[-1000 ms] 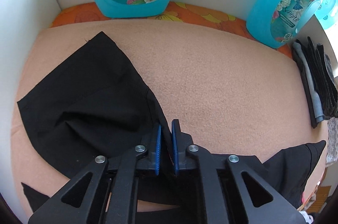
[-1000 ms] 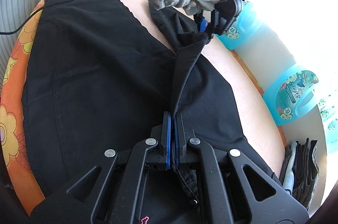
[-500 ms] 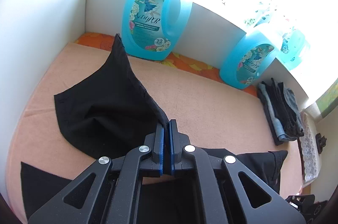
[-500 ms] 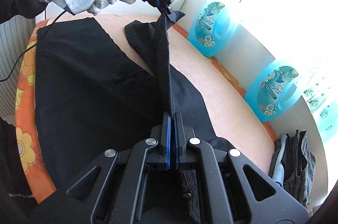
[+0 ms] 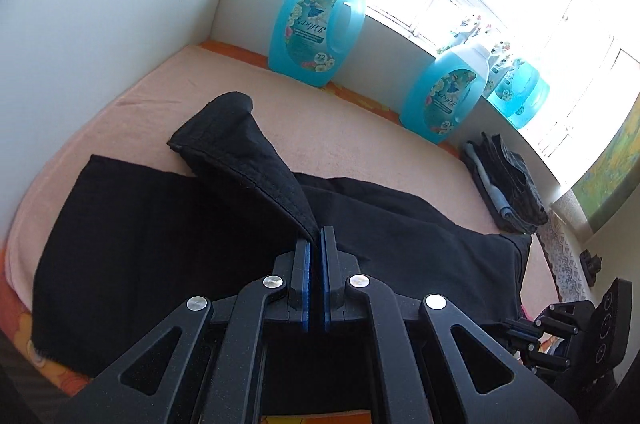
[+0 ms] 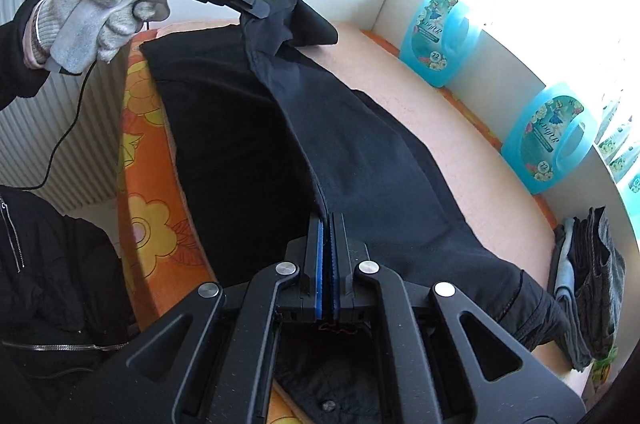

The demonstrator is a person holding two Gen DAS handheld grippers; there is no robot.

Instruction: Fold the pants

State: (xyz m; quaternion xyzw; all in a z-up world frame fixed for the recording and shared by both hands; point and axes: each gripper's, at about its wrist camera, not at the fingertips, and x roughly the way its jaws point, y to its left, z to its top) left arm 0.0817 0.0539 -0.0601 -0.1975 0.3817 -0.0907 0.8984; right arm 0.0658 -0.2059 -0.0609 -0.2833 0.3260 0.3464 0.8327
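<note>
Black pants (image 5: 200,244): soft, light, limp cloth, spread on the counter (image 5: 360,139). Left gripper (image 5: 316,244): jaws clamped on the leg hem, lifted ahead. Right gripper (image 6: 329,224): jaws clamped on the same raised edge. Best held at hems and seams.

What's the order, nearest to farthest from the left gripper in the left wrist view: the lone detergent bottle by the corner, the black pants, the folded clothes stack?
1. black pants, clamped in the left gripper.
2. folded clothes stack, right.
3. detergent bottle, by the back wall.
</note>
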